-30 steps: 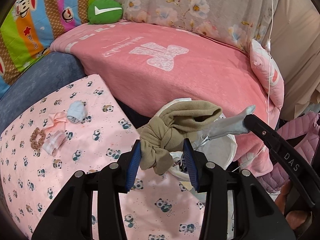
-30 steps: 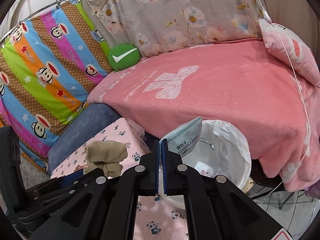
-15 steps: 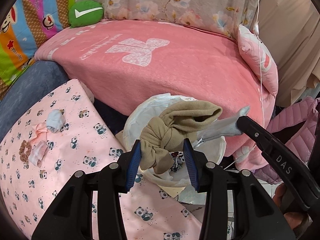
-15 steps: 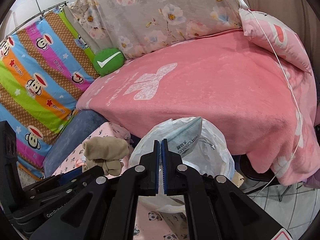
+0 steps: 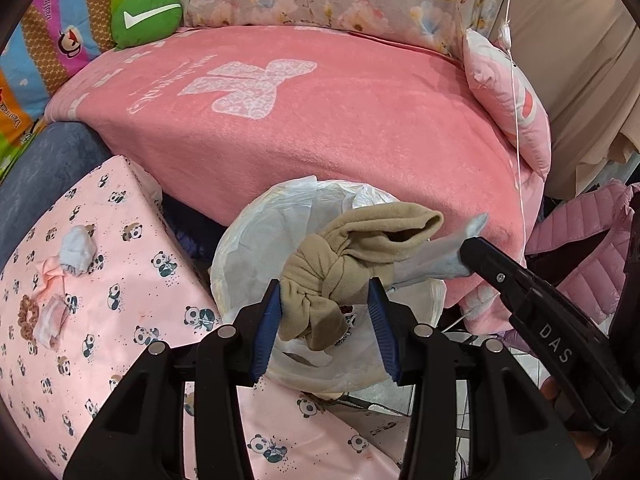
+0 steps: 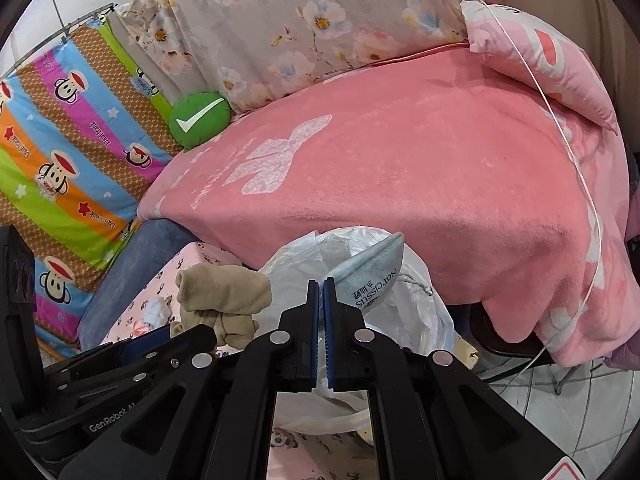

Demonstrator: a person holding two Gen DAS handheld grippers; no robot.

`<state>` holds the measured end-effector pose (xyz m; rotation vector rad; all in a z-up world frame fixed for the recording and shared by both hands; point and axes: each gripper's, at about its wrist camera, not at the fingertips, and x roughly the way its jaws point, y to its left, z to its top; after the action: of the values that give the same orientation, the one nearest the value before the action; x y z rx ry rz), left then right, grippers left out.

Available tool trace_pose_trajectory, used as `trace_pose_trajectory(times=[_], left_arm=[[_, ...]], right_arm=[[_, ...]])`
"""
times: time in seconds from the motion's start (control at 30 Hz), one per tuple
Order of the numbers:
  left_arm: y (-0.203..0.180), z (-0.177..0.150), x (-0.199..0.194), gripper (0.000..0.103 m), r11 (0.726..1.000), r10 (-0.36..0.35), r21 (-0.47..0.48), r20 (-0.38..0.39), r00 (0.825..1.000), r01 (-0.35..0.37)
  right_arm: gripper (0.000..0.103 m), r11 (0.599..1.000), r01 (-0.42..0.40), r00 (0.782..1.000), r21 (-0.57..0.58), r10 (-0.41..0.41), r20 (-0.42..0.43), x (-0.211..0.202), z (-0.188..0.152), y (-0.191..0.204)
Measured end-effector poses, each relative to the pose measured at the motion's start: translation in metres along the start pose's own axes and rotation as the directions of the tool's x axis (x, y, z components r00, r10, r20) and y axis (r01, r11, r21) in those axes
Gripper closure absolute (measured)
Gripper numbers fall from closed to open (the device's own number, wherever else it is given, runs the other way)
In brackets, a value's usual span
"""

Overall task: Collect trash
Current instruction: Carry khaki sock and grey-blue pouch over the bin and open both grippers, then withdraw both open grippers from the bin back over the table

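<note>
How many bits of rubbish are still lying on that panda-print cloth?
3 by my count: a pale blue wad, a pink scrap beside it, and a pink-white wrapper. The brown scrunchie may not be trash; the grippers may hide others.

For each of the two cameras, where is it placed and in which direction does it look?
Left wrist: sits on the left gripper, looking forward and down at the bin; its jaws hold a knotted tan cloth, and the right gripper enters from the right.
Right wrist: sits on the right gripper, looking over the bin toward the pink blanket; its jaws pinch a face mask, and the left gripper shows at lower left.
Shared: bin, tan cloth, mask, pink blanket, green cushion.
</note>
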<state>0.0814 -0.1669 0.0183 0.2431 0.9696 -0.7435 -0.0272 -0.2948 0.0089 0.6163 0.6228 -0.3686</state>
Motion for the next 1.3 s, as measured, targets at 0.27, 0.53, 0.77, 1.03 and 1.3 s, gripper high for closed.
trace_pose_trajectory(times=[0.27,0.53,0.77,1.03,1.3], left_arm=[[0.003,0.003,0.009,0.052,0.999,-0.025,-0.023,0.002,1.000,0.026],[0.013,0.005,0.004,0.032,0.997,0.053,-0.050,0.037,0.998,-0.051],[0.033,-0.004,-0.004,0.032,0.989,0.127,-0.085,0.042,0.991,-0.123],[0.059,-0.020,-0.020,0.032,0.978,0.151,-0.153,0.048,0.987,-0.142],[0.085,-0.034,-0.035,0.032,0.964,0.173,-0.215,0.056,0.983,-0.157]], right_arm=[[0.099,1.000,0.011,1.000,-0.009,-0.011,-0.027,0.016,0.000,-0.002],[0.087,0.999,0.030,0.999,-0.034,-0.032,-0.038,0.024,-0.002,0.007],[0.077,0.987,0.099,0.993,-0.123,-0.106,-0.050,0.024,-0.006,0.031],[0.076,0.973,0.105,0.990,-0.206,-0.122,-0.073,0.023,-0.018,0.053],[0.072,0.961,0.090,0.989,-0.263,-0.117,-0.087,0.025,-0.035,0.082]])
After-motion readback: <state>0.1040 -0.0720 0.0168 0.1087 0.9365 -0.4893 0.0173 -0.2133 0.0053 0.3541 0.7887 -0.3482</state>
